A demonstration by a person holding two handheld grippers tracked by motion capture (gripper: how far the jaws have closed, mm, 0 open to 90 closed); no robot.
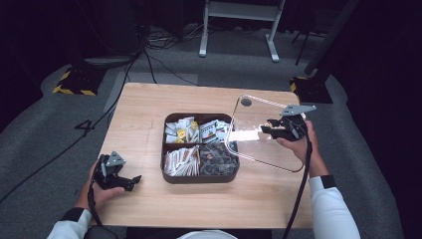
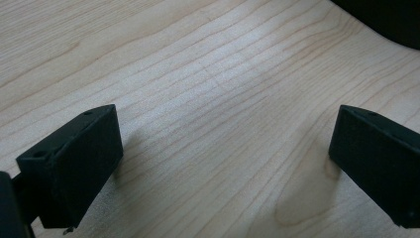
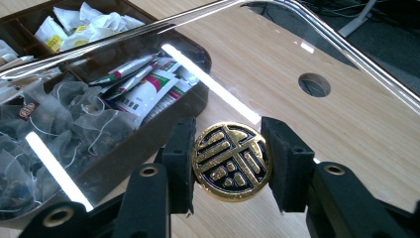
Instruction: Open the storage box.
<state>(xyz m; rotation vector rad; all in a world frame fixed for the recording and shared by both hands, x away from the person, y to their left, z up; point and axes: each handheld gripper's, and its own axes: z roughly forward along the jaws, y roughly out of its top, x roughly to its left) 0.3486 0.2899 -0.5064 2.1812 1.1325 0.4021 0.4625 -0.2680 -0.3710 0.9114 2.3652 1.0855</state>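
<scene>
Wooden table (image 1: pixel 144 107) — clear gold-knobbed lid (image 3: pixel 346 124)

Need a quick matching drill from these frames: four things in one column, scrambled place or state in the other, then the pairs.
Things:
1. clear lid
2. gold knob
3. left gripper
4. brown box

Places or states:
A. open over bare wood
B. four compartments, uncovered, sachets and tea bags inside
C. clamped between the right gripper's fingers
D. held tilted beside the box, partly over its right edge

Pairs: 1-D, 2-C, 3-A, 4-B
</scene>
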